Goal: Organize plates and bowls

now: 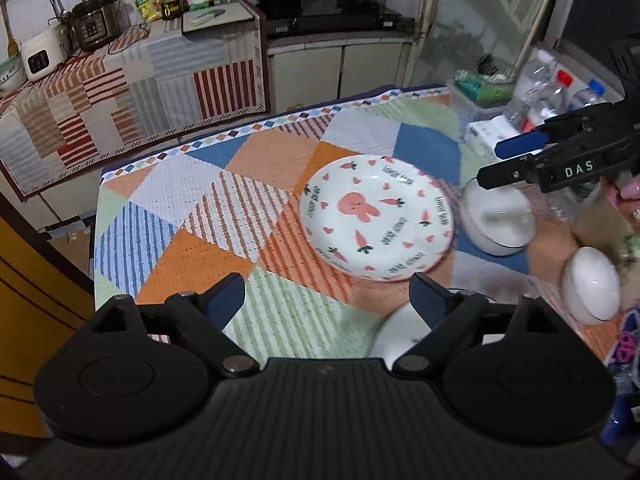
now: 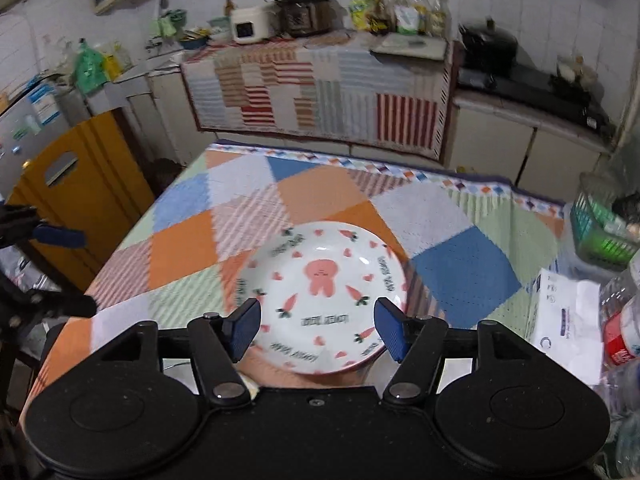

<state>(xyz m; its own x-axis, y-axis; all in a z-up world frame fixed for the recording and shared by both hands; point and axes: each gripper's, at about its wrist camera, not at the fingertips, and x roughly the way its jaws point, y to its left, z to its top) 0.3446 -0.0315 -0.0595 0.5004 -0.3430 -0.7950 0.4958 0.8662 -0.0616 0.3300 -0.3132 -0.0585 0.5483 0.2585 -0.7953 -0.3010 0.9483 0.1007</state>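
"DAS" on right hand-held gripper (image 1: 516, 160)

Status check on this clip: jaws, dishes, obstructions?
Left gripper open, empty. Right gripper open, above rabbit plate. Two white bowls beside plate. Nothing blocking.

free: tablecloth (image 1: 192, 216) left of plate (image 1: 376, 220) | blocked: bowls (image 1: 500, 220) right; bottles (image 1: 552, 96) beyond

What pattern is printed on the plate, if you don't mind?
A pink rabbit amid carrots and hearts on the white plate; clearest in the right wrist view.
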